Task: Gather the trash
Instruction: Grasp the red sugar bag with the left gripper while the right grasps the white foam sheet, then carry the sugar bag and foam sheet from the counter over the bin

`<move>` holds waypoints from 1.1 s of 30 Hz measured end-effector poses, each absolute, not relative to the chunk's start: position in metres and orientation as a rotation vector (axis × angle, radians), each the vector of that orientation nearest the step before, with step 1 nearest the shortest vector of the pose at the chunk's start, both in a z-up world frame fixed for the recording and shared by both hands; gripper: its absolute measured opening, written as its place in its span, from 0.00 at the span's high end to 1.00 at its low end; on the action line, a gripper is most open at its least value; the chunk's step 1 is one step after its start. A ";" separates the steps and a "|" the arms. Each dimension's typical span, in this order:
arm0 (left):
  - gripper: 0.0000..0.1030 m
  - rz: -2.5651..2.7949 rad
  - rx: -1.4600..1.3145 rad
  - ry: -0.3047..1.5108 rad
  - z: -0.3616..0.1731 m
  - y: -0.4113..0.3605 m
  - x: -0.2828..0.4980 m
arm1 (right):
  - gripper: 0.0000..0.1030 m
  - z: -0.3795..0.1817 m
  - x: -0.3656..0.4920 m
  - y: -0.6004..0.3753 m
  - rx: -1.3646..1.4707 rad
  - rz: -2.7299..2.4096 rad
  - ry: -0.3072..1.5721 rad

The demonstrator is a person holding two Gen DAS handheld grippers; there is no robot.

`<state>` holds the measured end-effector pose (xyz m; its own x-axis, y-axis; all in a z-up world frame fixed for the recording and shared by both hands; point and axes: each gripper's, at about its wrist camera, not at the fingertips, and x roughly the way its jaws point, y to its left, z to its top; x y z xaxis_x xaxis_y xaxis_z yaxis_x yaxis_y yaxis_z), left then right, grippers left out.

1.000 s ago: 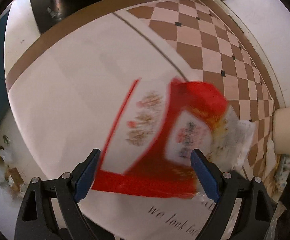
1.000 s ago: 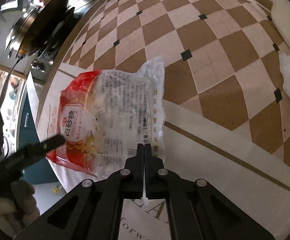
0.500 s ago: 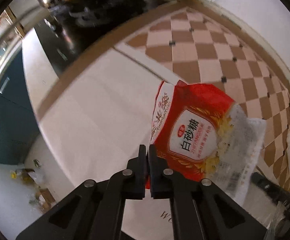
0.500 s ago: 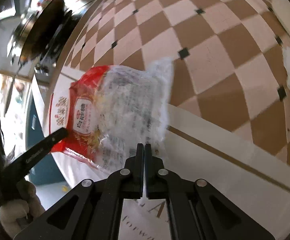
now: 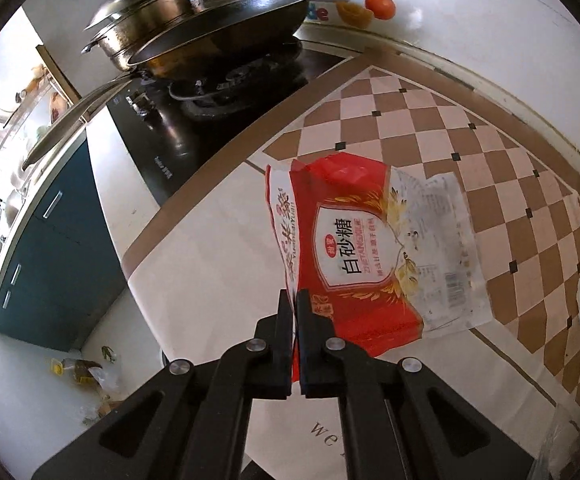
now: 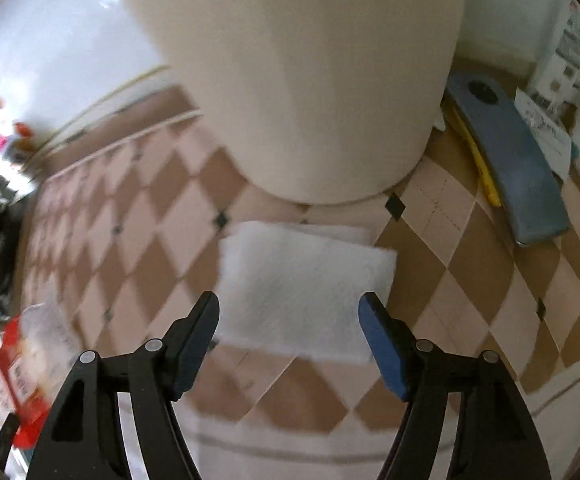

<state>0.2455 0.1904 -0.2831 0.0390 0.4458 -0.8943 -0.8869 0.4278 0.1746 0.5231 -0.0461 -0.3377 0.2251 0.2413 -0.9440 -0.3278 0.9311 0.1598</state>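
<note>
Right now two jobs are going on at once. The left tool (image 5: 295, 308) is shut tight on the edge of the red sugar bag (image 5: 364, 248), which looks empty. The bag hangs from the tool, lifted above the desk (image 5: 210, 280), near the black stove (image 5: 210, 120) with its big pan (image 5: 218, 40). So this first piece of trash looks picked up.

The right tool (image 6: 290, 316) is wide open and holds nothing. It hangs over a white paper towel (image 6: 302, 288) that lies flat on the checked mat (image 6: 470, 280), just in front of a big cream tub (image 6: 310, 80). A blue flat thing (image 6: 518, 168) lies off to the side. I think the towel is the next trash to grab.

The next move needs the right tool to go down so one finger lands on each side of the towel's near edge, then squeeze. A flat towel is thin, so it may slip. The left tool must keep its hold on the bag. No bin shows here.
</note>
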 end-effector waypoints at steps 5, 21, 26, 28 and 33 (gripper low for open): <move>1.00 1.088 -0.497 1.095 -0.278 0.188 0.250 | 0.52 -0.349 0.516 -0.023 -0.211 0.371 1.192; 1.00 1.175 -0.521 0.877 -0.178 0.198 0.168 | 0.92 -0.289 0.426 0.042 -0.234 0.794 1.182; 1.00 1.250 -0.546 0.833 -0.159 0.206 0.118 | 0.92 -0.267 0.377 0.075 -0.274 0.959 1.190; 1.00 1.284 -0.553 0.822 -0.153 0.207 0.092 | 0.92 -0.256 0.350 0.085 -0.297 1.032 1.186; 1.00 1.364 -0.569 0.796 -0.145 0.206 0.029 | 0.92 -0.236 0.281 0.119 -0.344 1.187 1.171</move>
